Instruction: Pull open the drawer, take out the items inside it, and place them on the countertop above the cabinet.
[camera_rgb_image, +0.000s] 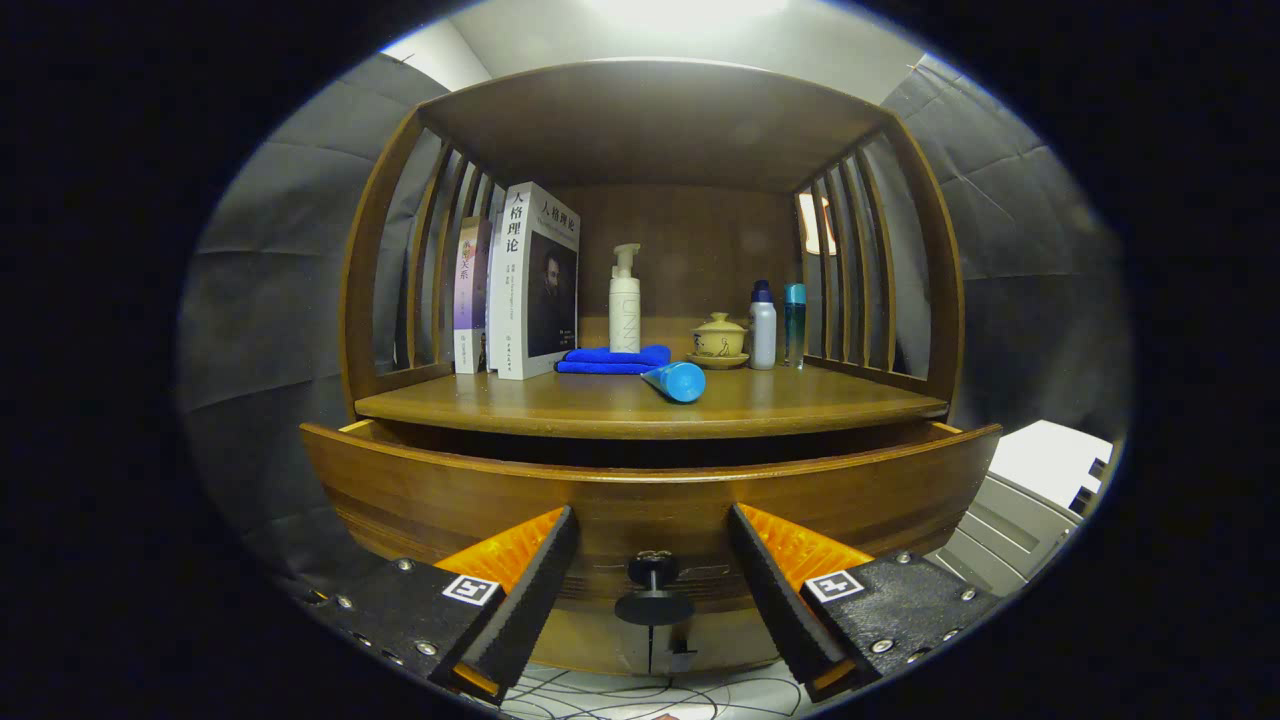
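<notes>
Drawer (650, 480) pulled out; knob (654, 590) between spread tongs (652, 580), untouched.

Two-finger gripper (652, 580): fingers spread wide, gripping nothing, one to each side of the small dark round knob (654, 590) on the curved brown wooden drawer front (640, 500). The knob stands free in the gap, touched by neither finger. Drawer is pulled out from under the brown wooden countertop (600, 400); its interior cannot be seen. On the countertop, beyond the fingers: upright white books (530, 280) at far left, a folded blue cloth (612, 359), a white pump bottle (624, 300) behind it, a blue tube (675, 380) lying near the front, a yellow lidded ceramic cup (719, 338), and two small bottles (775, 325) at far right.
</notes>
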